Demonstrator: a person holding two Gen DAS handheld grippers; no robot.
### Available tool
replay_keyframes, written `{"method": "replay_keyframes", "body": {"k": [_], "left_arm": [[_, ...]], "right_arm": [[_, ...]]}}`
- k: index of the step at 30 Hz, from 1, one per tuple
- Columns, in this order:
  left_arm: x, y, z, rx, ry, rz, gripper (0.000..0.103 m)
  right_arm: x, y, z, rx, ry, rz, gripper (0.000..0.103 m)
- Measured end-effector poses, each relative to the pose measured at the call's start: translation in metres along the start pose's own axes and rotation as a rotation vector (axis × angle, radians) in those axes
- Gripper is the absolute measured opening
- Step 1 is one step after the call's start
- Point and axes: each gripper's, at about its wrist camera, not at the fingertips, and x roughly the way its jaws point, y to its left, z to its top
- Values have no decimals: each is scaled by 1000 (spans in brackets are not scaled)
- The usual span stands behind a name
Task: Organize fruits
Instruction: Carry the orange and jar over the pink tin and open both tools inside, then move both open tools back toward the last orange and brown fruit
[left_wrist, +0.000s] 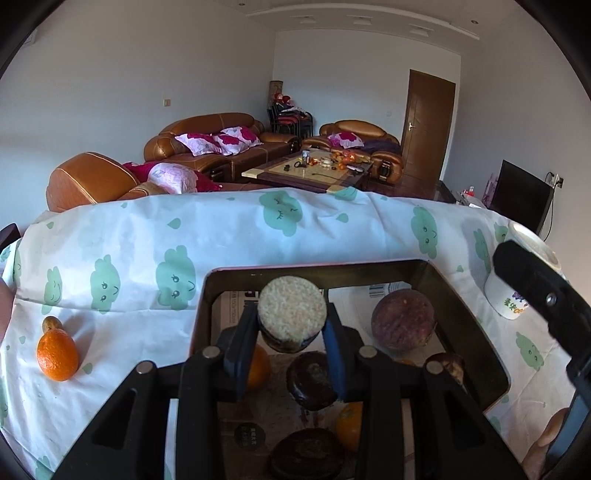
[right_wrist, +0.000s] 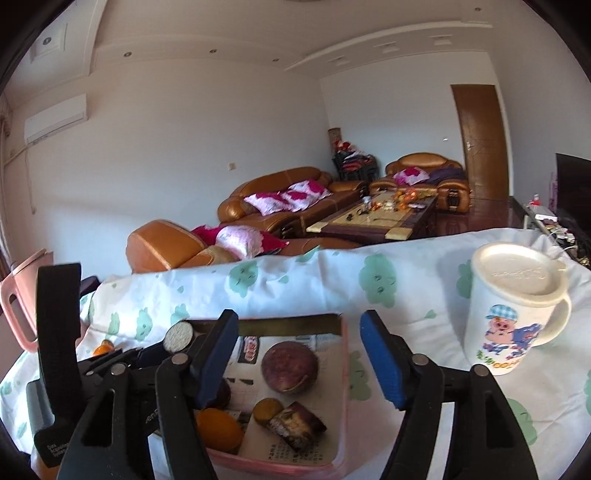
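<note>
Clamped between the blue-padded fingers of the left gripper (left_wrist: 291, 332), a round cut fruit with a pale grainy face and a dark rind (left_wrist: 291, 314) is held above the shallow pink-rimmed rectangular tray (left_wrist: 461, 306); its underside is hidden by the pads. In the tray, lined with printed paper, a large purple-brown round fruit (left_wrist: 402, 319) is seen toward the far right, and a dark cut fruit half (left_wrist: 312, 380) lies below the gripper, partly covered by its frame. An orange in the tray (left_wrist: 258, 367) is mostly hidden behind the left finger, and another orange (left_wrist: 349, 424) is cut off by the black frame. Outside the tray, on the white cloth printed with green clouds (left_wrist: 147, 236), a whole orange (left_wrist: 57, 354) rests at the left, touching a small brownish fruit (left_wrist: 51, 323) that is hard to identify. The right gripper (right_wrist: 299, 365) is spread wide with nothing between its pads, hovering over the tray's near right side. A white cartoon-printed mug with a lid (right_wrist: 513, 306) stands upright to the right of the tray.
</note>
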Motion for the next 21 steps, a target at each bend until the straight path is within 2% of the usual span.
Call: {"method": "replay_keyframes", "body": {"k": [1, 3, 4, 5, 13, 21], "left_arm": [[-2, -2, 0, 12, -9, 1, 49], [-6, -7, -1, 34, -27, 19, 81], [-8, -8, -1, 38, -36, 36, 88], [-11, -9, -2, 39, -47, 49, 101], [-25, -3, -6, 22, -76, 74, 103], [-46, 8, -14, 22, -136, 119, 103]], "right_arm": [[-3, -3, 2, 6, -22, -26, 74], [-7, -7, 4, 14, -46, -64, 74], [-7, -8, 4, 19, -52, -77, 74], [-5, -10, 5, 24, -52, -86, 74], [5, -9, -1, -6, -17, -126, 75], [-4, 3, -8, -63, -79, -146, 75]]}}
